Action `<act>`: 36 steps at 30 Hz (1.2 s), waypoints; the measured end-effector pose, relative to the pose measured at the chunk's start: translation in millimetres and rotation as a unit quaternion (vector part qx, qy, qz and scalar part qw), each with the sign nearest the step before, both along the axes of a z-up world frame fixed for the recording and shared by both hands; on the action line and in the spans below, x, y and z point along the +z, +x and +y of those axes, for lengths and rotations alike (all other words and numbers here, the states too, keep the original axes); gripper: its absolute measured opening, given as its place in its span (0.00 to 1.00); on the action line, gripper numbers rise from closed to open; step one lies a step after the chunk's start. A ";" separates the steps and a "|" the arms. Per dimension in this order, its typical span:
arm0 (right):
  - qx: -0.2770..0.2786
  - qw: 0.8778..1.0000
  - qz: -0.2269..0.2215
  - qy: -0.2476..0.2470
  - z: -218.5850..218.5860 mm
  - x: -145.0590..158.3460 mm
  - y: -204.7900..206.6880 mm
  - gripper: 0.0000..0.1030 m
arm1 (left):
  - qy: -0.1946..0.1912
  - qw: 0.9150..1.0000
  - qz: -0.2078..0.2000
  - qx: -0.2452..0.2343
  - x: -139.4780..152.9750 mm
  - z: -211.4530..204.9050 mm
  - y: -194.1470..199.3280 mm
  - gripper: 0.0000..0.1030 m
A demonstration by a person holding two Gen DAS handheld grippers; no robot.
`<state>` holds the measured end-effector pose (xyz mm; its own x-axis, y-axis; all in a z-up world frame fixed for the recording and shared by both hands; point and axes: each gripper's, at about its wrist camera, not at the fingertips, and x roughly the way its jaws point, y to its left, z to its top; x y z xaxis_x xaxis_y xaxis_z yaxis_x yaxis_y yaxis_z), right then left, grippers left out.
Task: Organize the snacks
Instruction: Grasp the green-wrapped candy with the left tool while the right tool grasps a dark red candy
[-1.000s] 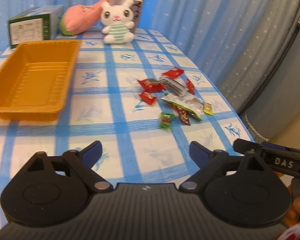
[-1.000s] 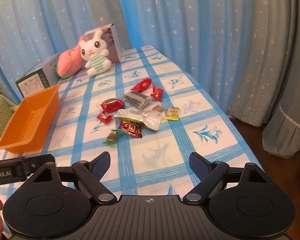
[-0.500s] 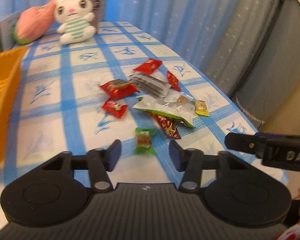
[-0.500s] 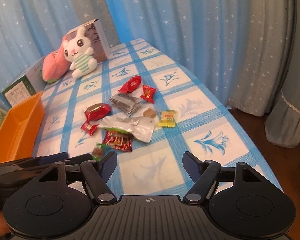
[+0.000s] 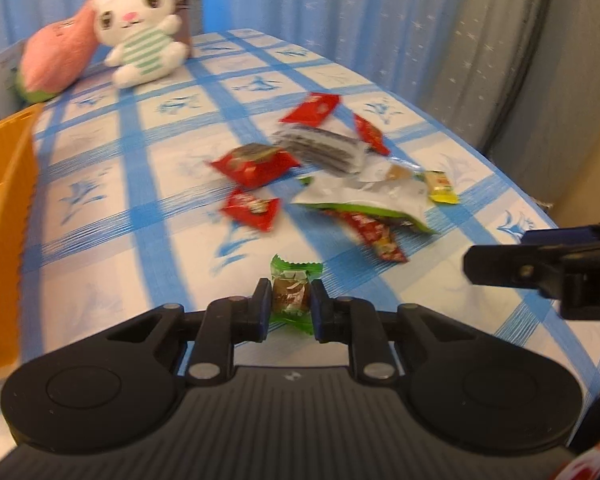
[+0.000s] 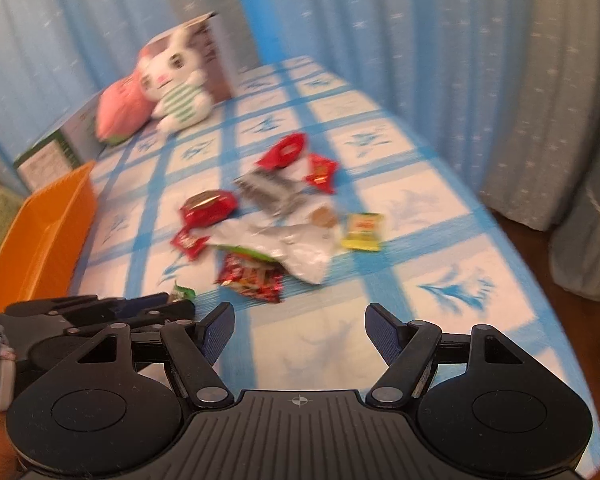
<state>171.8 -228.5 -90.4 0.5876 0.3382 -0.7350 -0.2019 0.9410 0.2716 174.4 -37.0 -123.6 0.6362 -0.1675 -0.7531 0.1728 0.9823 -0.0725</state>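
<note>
My left gripper is shut on a small green-wrapped candy at the near edge of the snack pile; the candy also shows in the right wrist view. Beyond it lie several snacks: red packets, a striped grey packet, a white-and-green pouch and a yellow candy. My right gripper is open and empty, low over the tablecloth in front of the pile. The orange tray stands at the left.
A plush rabbit, a pink plush and boxes stand at the table's far end. Blue curtains hang behind. The table's right edge drops to the floor. The right gripper shows at the right of the left wrist view.
My left gripper moved forward to the pile and closed on the green candy. My right gripper moved closer to the snacks and stays open.
</note>
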 end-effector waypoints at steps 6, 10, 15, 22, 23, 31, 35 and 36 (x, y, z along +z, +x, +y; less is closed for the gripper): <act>0.088 0.996 -0.003 -0.016 34.4 -13.1 20.8 0.51 | -0.015 0.999 -0.003 0.044 10.0 34.5 -21.6 0.17; 0.127 0.990 -0.030 -0.062 54.4 -24.2 31.4 0.48 | -0.036 0.998 -0.002 0.061 13.2 47.4 -31.7 0.17; 0.159 0.976 -0.064 -0.133 73.4 -40.0 36.3 0.34 | -0.052 0.996 0.003 0.067 11.1 51.0 -39.3 0.17; 0.181 0.957 -0.103 -0.201 88.0 -47.7 28.5 0.17 | -0.064 0.995 0.006 0.075 7.5 54.0 -46.4 0.17; 0.182 0.955 -0.107 -0.207 90.1 -47.6 27.1 0.17 | -0.066 0.995 0.006 0.077 7.9 54.7 -47.4 0.17; 0.173 0.960 -0.122 -0.181 95.3 -28.9 11.7 0.17 | -0.076 0.992 -0.007 0.097 22.5 67.0 -56.3 0.17; 0.163 0.969 -0.109 -0.149 99.9 -17.1 0.7 0.17 | -0.076 0.991 -0.018 0.107 35.3 76.5 -63.7 0.17; 0.160 0.971 -0.108 -0.142 101.8 -13.7 -2.7 0.17 | -0.075 0.991 -0.020 0.111 38.9 78.8 -66.1 0.17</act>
